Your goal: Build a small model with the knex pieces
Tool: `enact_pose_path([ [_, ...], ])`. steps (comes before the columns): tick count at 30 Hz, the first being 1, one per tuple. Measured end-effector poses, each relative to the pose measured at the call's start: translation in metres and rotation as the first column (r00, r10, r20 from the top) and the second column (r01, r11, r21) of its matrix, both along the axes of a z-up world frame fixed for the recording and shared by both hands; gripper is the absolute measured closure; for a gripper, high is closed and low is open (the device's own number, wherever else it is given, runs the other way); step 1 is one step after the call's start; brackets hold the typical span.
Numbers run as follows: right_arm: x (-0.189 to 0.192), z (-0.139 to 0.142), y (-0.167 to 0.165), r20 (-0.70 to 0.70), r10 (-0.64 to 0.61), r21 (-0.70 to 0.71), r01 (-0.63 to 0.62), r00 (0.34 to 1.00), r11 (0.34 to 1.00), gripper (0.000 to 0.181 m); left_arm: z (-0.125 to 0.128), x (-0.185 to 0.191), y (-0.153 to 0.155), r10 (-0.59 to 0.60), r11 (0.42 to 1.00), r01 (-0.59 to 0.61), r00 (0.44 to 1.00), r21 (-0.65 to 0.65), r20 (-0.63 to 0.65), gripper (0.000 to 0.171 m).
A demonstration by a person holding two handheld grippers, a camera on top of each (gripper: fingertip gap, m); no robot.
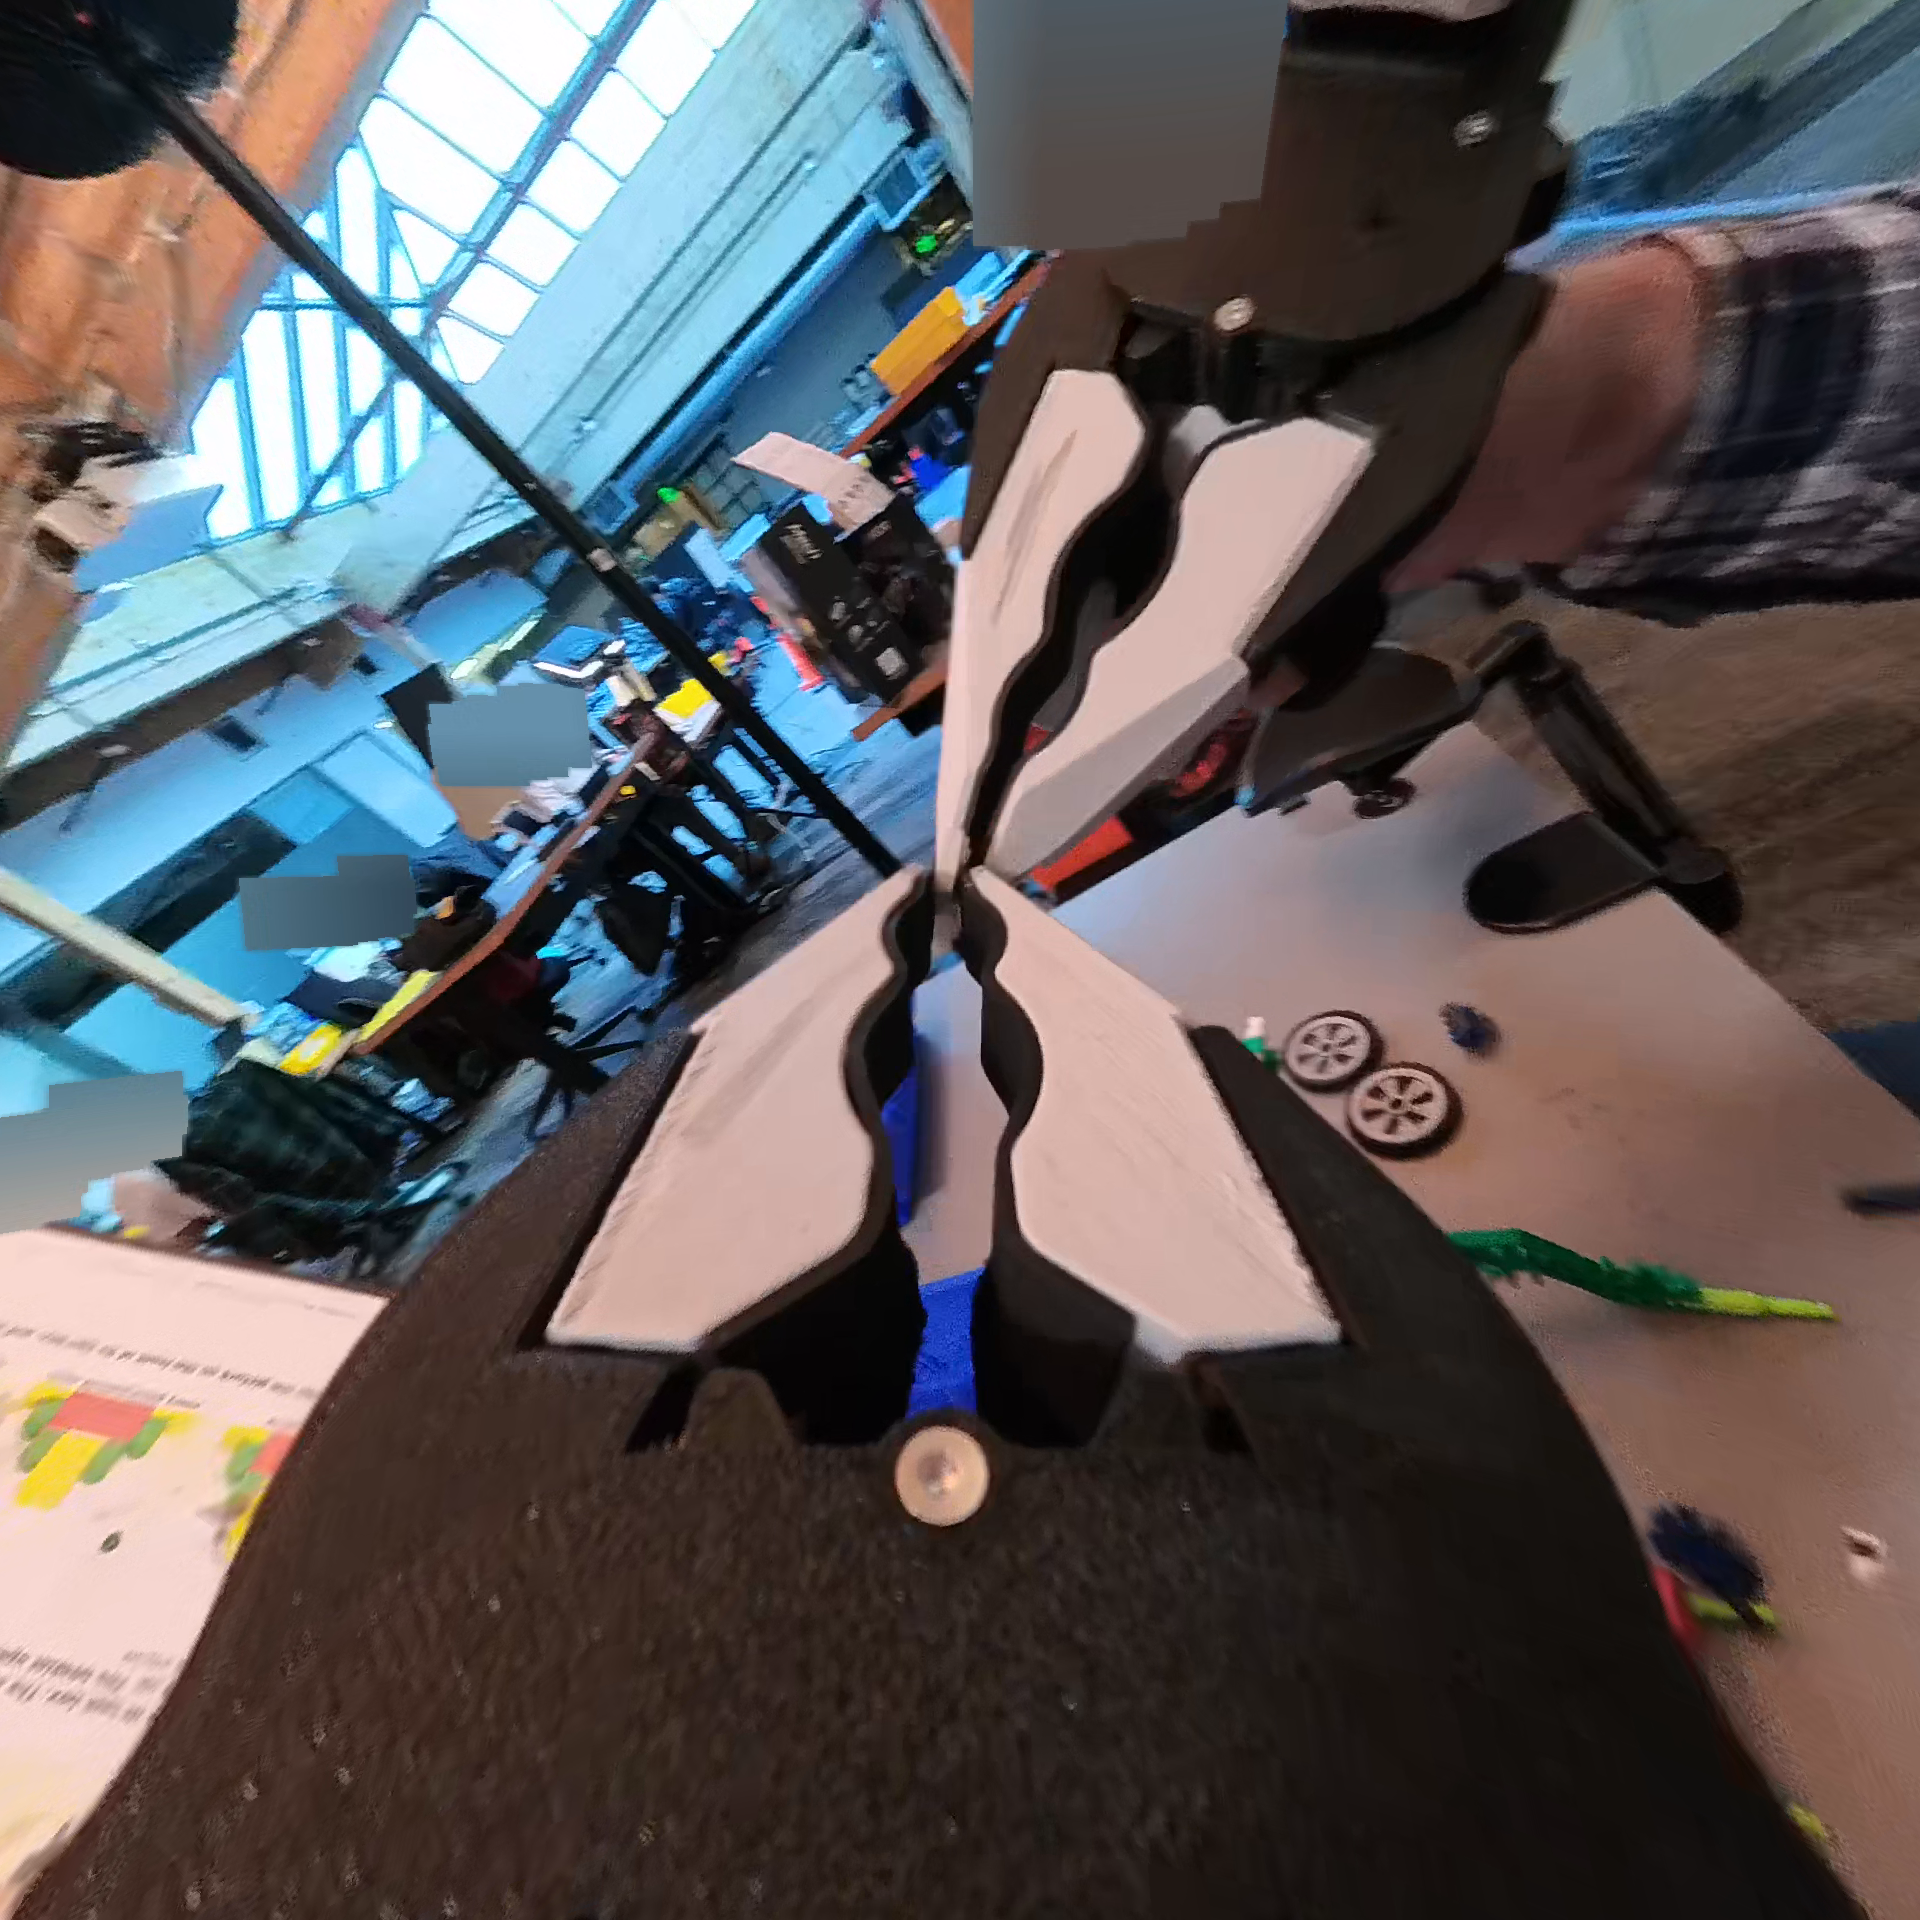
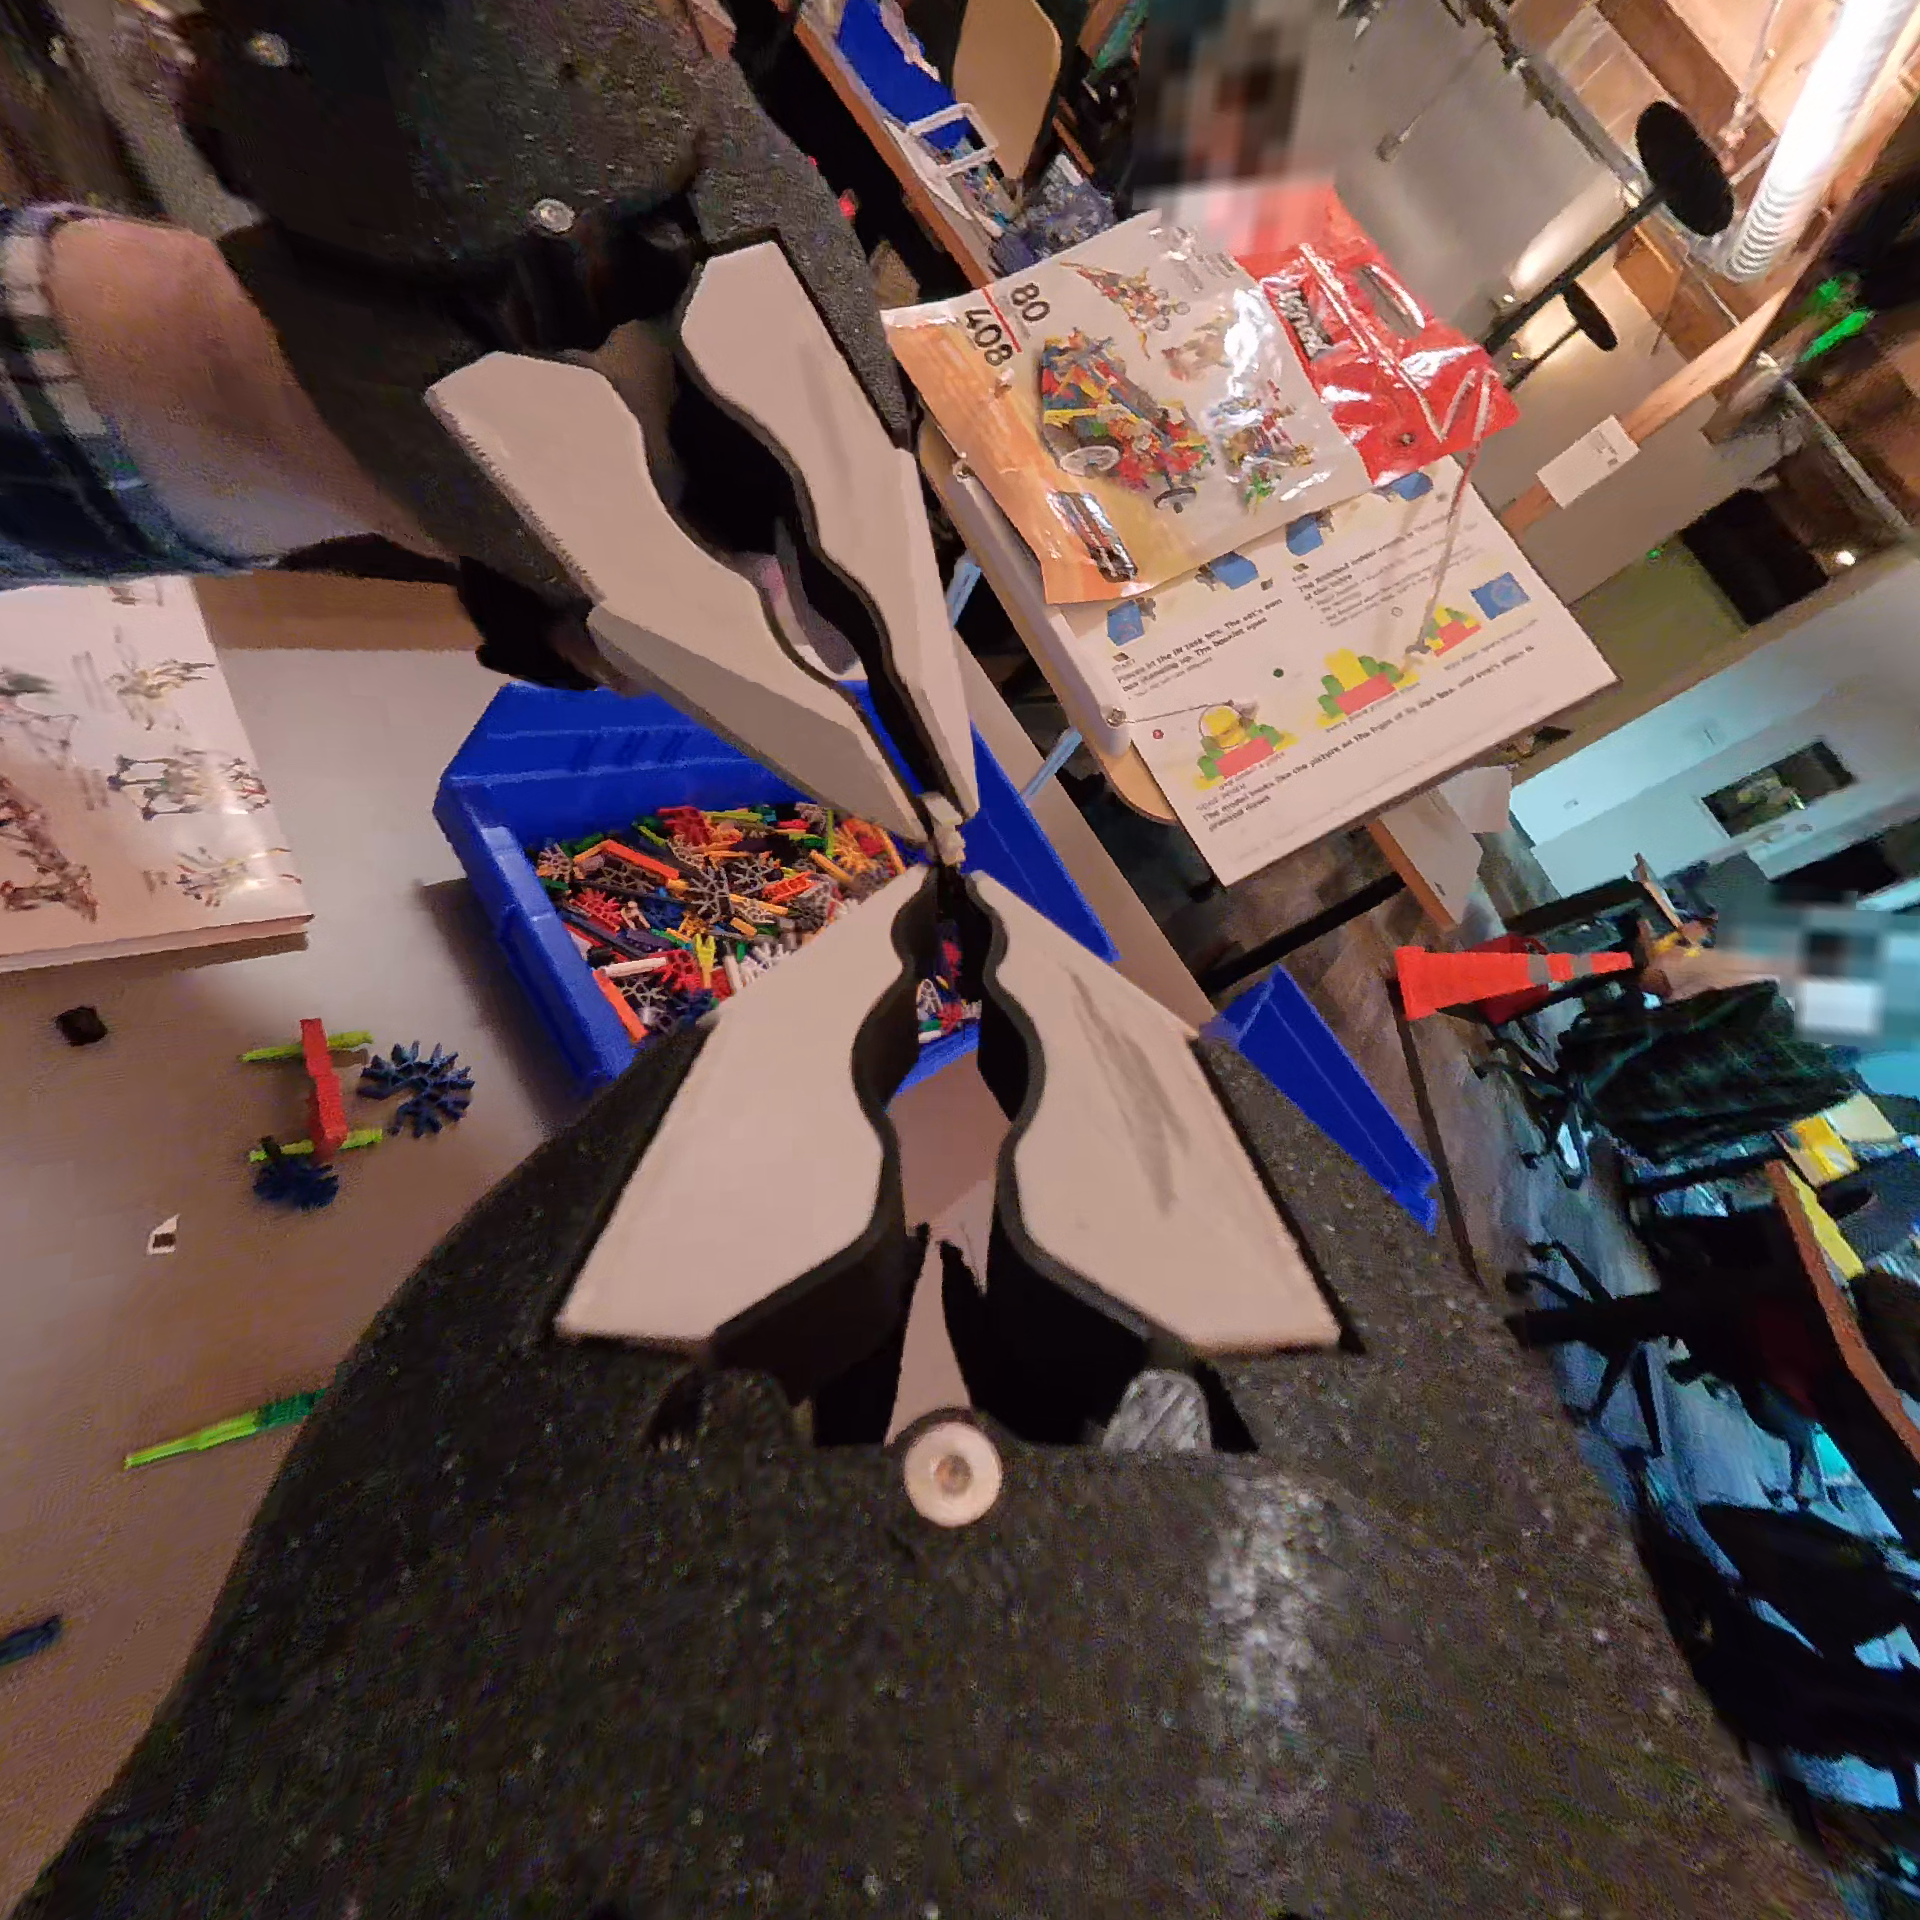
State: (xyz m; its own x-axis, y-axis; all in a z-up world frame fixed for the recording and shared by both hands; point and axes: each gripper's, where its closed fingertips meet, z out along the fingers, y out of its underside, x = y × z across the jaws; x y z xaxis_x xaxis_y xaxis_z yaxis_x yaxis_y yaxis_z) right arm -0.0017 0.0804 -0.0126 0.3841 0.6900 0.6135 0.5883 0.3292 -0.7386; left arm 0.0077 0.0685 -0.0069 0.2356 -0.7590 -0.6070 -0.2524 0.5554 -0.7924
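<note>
**Two grippers tip to tip on one small white piece, above the blue bin**

- Left gripper (image 1: 948,896) and right gripper (image 2: 951,883) meet nose to nose in both wrist views, fingertips all but touching
- Small white piece (image 2: 943,821) sits right at that junction. In the right wrist view it shows at the left gripper's tips, just beyond the right gripper's own. Long axis looks roughly in line with both sets of fingers, but it's tiny and partly hidden, so can't be sure
- Left fingers: pressed nearly together at the tips, pinching the white piece
- Right fingers: tips drawn close with only a thin dark gap. Touching the piece or just short of it? Can't tell from either view
- Neither hand is nearer, both are at the piece
- Under the junction: blue bin (image 2: 582,769) full of mixed coloured rods and connectors
- On the table (image 1: 1558,1091): two grey wheels (image 1: 1366,1081), a green rod (image 1: 1621,1283), a small red-and-green assembly (image 2: 322,1101), and an open instruction booklet (image 2: 125,769)
</note>
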Motion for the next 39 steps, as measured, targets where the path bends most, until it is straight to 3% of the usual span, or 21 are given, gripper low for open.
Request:
enact_pose_path([
  [10,0.015,0.004,0.032,-0.147,-0.211,-0.025,0.209,0.966,0.978,0.181,0.003,0.015,0.031,0.277,0.948,-0.291,0.954,0.128,0.118,0.171],
  [15,0.010,0.010,0.044,-0.361,-0.263,-0.138,0.228,0.895,0.964,0.181,0.010,0.009,0.044,0.389,0.902,-0.417,0.897,0.109,0.211,0.171],
  [18,0.003,0.013,0.048,-0.539,-0.258,-0.277,0.121,0.802,0.953,0.181,0.017,0.005,0.045,0.375,0.920,-0.391,0.881,-0.002,0.287,0.171],
  [21,0.000,0.014,0.052,-0.580,-0.247,-0.307,0.073,0.776,0.949,0.181,0.018,0.001,0.049,0.329,0.944,-0.318,0.901,-0.084,0.283,0.171],
  [24,-0.003,0.017,0.053,-0.536,-0.218,-0.274,0.076,0.815,0.959,0.180,0.014,-0.013,0.062,0.335,0.940,-0.313,0.925,-0.138,0.180,0.171],
  [27,-0.011,0.004,0.062,-0.348,-0.216,-0.225,0.143,0.912,0.964,0.179,0.003,-0.034,0.078,0.399,0.909,-0.390,0.916,-0.148,0.037,0.171],
  [29,-0.023,-0.009,0.067,-0.253,-0.193,-0.249,0.129,0.948,0.960,0.179,-0.013,-0.045,0.091,0.431,0.885,-0.435,0.900,-0.164,-0.060,0.171],
  [31,-0.031,-0.026,0.077,-0.145,-0.189,-0.274,0.144,0.971,0.951,0.179,-0.047,-0.054,0.107,0.453,0.839,-0.494,0.866,-0.226,-0.210,0.170],
  [34,-0.039,-0.053,0.089,-0.019,-0.176,-0.339,0.159,0.984,0.927,0.178,-0.087,-0.074,0.135,0.508,0.757,-0.598,0.792,-0.264,-0.338,0.154],
  [36,-0.044,-0.065,0.092,0.011,-0.156,-0.389,0.148,0.988,0.909,0.174,-0.110,-0.081,0.138,0.467,0.708,-0.609,0.783,-0.358,-0.411,0.138],
  [37,-0.046,-0.072,0.092,0.034,-0.141,-0.418,0.142,0.989,0.897,0.169,-0.115,-0.086,0.140,0.472,0.687,-0.629,0.767,-0.364,-0.435,0.122],
  [39,-0.047,-0.079,0.096,0.069,-0.136,-0.438,0.153,0.988,0.886,0.163,-0.114,-0.092,0.143,0.494,0.678,-0.649,0.750,-0.346,-0.440,0.109],
])
